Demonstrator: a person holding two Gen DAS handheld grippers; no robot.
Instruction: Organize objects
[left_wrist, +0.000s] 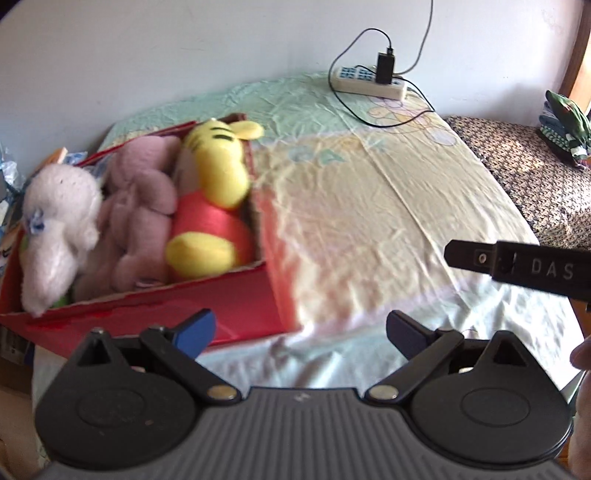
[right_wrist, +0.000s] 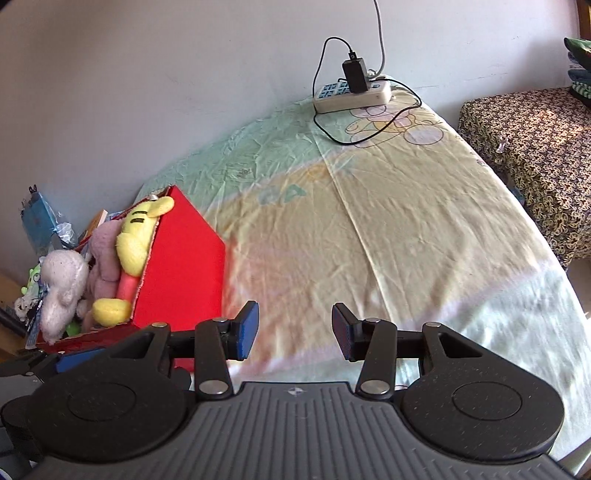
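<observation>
Three soft toys (left_wrist: 140, 214) lie packed side by side in the red box (left_wrist: 229, 302) at ten o'clock on the bed (left_wrist: 369, 206), seemingly tidied away, so the left tool (left_wrist: 301, 332) gapes wide and the right tool (right_wrist: 295, 328) half-open, both empty.

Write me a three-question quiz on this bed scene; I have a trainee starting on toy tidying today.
1. True or false: the yellow plush toy lies on the bed sheet outside the red box.
2. Which stands against the wall at the far end of the bed? A) power strip B) lamp C) shoe
3. Fill in: both the left claw and the right claw are open and hold ____.

Key: 1 false, it lies in the box beside the pink plush and white plush; 2 A; 3 nothing.
</observation>
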